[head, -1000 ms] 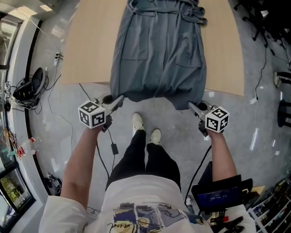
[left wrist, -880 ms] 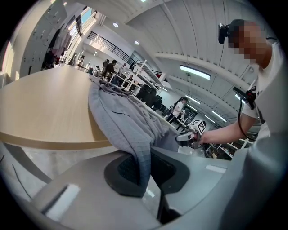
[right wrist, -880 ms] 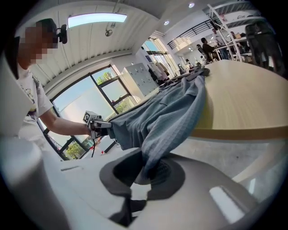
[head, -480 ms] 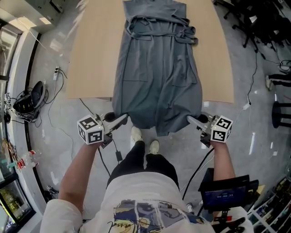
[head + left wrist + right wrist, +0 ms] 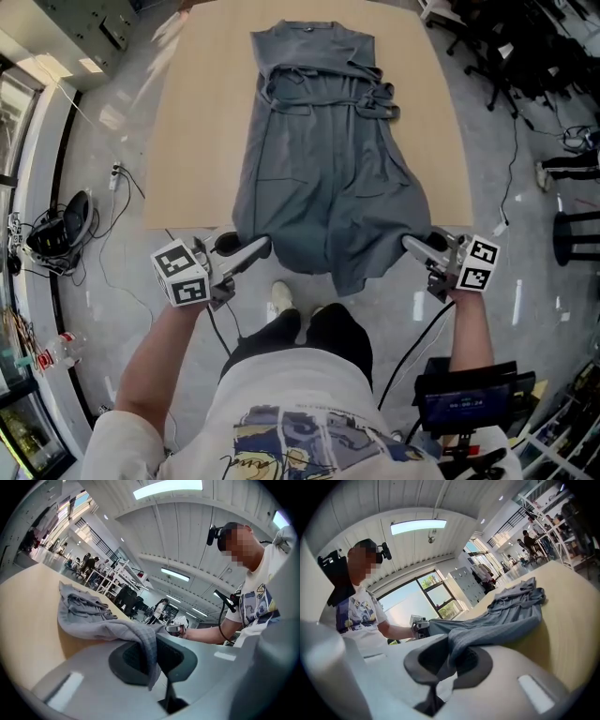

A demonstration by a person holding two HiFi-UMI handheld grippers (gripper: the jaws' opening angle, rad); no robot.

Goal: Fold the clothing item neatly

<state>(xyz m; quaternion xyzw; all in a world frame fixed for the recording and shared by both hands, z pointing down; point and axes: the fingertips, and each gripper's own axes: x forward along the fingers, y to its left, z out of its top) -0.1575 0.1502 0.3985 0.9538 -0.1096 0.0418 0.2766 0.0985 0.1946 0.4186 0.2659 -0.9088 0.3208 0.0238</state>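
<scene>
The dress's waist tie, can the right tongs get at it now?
Probably not: the right tongs are shut on the dress at its hem, and the waist tie lies well up the table; they would have to let go.

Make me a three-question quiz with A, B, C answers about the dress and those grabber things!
1. Where does the top of the dress lie?
A. on the floor
B. on the wooden table
C. on a chair

2. What colour is the dress?
A. red
B. yellow
C. grey-blue

3. What are the left gripper and the right gripper doing?
A. each is shut on a corner of the dress's hem
B. both are open and empty
C. both are shut on a cable

Answers:
1 B: the head view shows the collar end lying flat on the tabletop.
2 C: the cloth looks grey-blue in every view.
3 A: each gripper view shows cloth pinched between the jaws.
</scene>
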